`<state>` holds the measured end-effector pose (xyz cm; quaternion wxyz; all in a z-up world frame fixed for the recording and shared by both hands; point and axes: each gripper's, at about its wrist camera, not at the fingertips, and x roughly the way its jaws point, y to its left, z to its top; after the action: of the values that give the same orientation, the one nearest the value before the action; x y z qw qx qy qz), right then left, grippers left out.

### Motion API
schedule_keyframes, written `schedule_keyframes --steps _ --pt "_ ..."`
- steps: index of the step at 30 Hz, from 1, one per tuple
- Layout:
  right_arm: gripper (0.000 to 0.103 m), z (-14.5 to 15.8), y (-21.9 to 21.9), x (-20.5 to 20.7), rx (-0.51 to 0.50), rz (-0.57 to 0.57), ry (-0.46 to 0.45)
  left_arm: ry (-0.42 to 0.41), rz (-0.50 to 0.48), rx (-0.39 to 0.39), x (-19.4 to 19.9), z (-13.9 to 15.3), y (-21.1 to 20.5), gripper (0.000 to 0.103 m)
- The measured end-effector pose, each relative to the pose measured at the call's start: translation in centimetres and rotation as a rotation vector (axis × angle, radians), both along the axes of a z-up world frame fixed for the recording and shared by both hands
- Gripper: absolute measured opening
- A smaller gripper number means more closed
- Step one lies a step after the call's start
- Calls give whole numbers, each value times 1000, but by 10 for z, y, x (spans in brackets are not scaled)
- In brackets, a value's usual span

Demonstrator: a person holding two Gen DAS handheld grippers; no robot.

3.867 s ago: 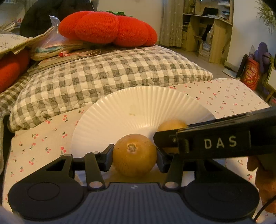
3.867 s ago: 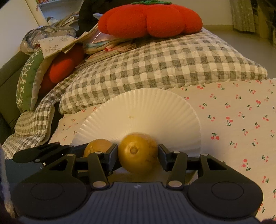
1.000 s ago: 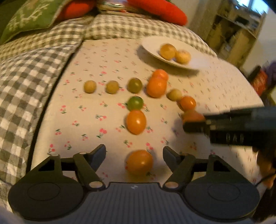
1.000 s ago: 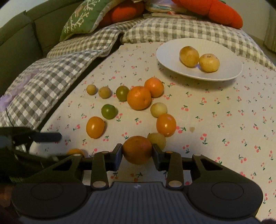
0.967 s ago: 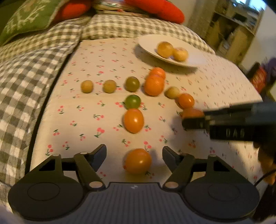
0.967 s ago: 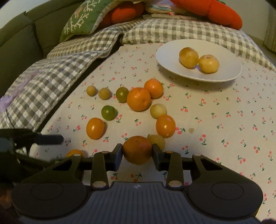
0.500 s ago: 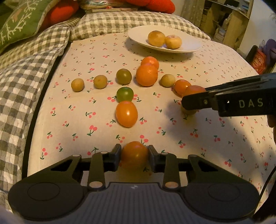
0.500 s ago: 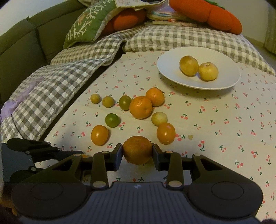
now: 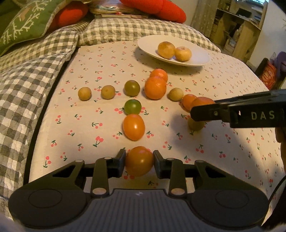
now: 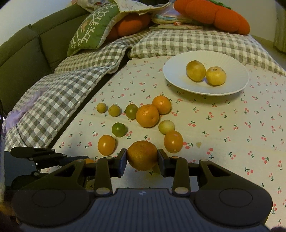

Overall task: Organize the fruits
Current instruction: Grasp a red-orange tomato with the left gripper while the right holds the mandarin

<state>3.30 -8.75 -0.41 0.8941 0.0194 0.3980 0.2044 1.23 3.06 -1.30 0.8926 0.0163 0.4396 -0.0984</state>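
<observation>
My left gripper [image 9: 139, 161] is shut on an orange tomato [image 9: 139, 160] just above the cherry-print cloth [image 9: 89, 135]. My right gripper [image 10: 142, 161] is shut on a rough-skinned orange [image 10: 142, 154], which also shows behind its finger in the left wrist view as the orange [image 9: 202, 102]. Loose fruit lies ahead: an orange tomato [image 9: 133, 127], a green tomato [image 9: 132, 106], a big orange [image 9: 155, 87], small yellow fruits [image 9: 84, 93]. A white plate [image 10: 237, 85] at the back holds two yellow fruits [image 10: 195, 70].
Grey checked cushions [image 10: 53, 96] border the cloth on the left and behind the plate. A green embroidered pillow [image 10: 91, 30] and a red knitted cushion [image 10: 212, 14] lie at the back. A wooden shelf [image 9: 244, 30] stands at the far right.
My left gripper has closed on the orange tomato that lay between its open fingers. The right gripper has lifted its orange slightly off the cloth, uncovering a small yellow fruit beneath.
</observation>
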Motion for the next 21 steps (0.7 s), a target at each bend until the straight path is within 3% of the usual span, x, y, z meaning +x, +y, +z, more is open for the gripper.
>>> schedule_keyframes --steps 21 --pt "33 7 -3 -1 18 11 -37 -97 78 71 2 17 -10 26"
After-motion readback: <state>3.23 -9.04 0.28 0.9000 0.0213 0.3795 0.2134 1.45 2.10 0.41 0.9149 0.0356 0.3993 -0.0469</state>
